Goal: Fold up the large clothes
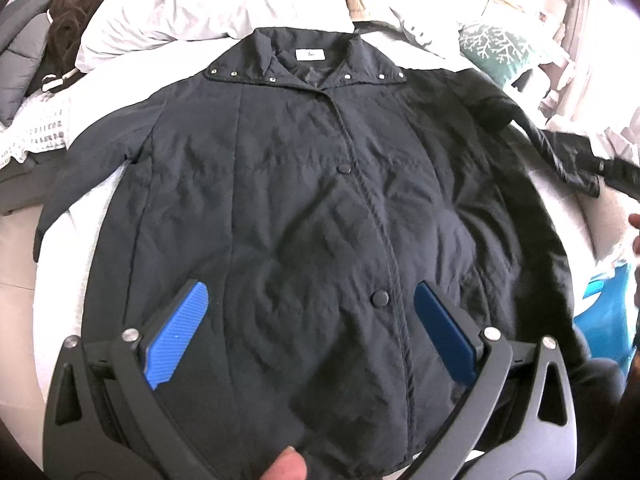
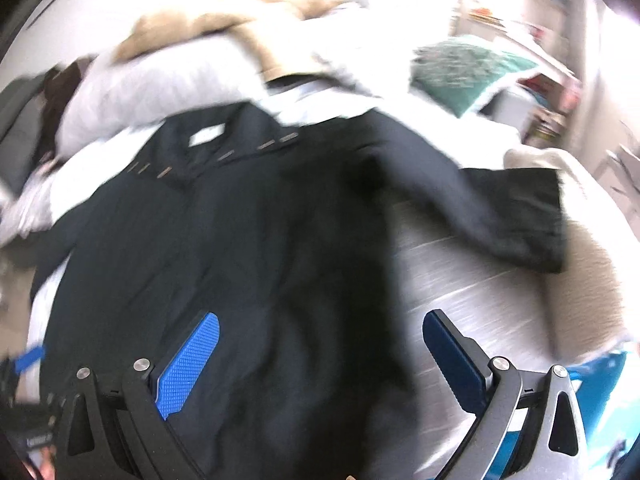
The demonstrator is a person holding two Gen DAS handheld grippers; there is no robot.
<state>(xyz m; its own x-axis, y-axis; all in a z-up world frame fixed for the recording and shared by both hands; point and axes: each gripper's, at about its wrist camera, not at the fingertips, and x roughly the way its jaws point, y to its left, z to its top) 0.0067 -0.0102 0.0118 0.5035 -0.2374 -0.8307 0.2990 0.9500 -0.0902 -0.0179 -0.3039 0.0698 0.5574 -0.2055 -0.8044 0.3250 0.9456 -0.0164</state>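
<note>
A large dark navy quilted coat [image 1: 304,208] lies flat and face up on the bed, buttoned, collar at the far end with a white label [image 1: 310,55]. Its left sleeve [image 1: 84,160] and right sleeve [image 1: 560,148] spread outward. My left gripper [image 1: 312,312] is open and empty, hovering above the coat's lower front near a button [image 1: 379,298]. In the blurred right wrist view, my right gripper [image 2: 320,344] is open and empty over the coat's [image 2: 224,248] right side; the right sleeve [image 2: 500,208] lies across the bedspread.
White pillows [image 1: 208,4] lie beyond the collar, with a teal patterned cushion [image 1: 500,46] at the far right. A brown garment [image 1: 72,12] and grey jacket [image 1: 16,52] sit at the far left. A blue item [image 1: 604,312] is at the right edge.
</note>
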